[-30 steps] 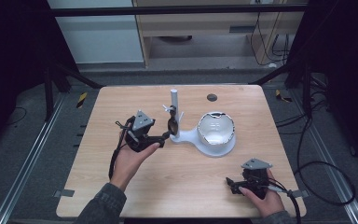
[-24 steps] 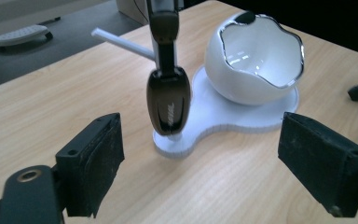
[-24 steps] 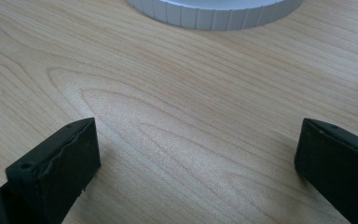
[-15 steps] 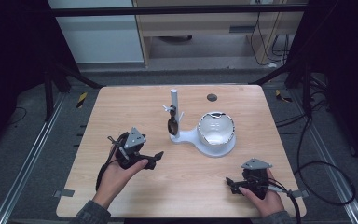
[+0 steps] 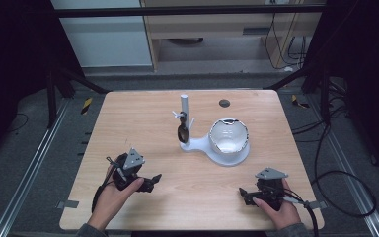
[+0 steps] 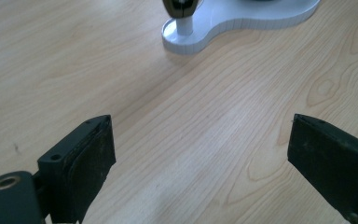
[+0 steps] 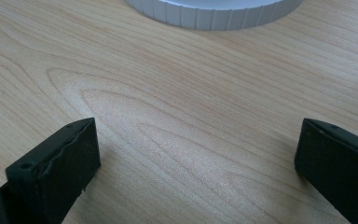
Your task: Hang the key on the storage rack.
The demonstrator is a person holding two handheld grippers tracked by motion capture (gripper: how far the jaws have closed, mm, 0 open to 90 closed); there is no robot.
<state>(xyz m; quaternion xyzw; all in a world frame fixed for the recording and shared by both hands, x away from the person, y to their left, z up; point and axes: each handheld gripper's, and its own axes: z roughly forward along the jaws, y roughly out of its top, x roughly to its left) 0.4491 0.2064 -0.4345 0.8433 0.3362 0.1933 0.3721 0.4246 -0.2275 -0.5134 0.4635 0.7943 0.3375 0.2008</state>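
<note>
Big wooden table, with a white stand sitting right of the middle, bowl on its round end. A dark spoon hangs on the stand's post. Left gripper rests near the front-left edge, well apart from the spoon; its jaws have just been opening, nothing between them. Right gripper is front-right, jaws spread wide over bare wood.

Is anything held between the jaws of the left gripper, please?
No, the left gripper stands open over bare wooden table.
</note>
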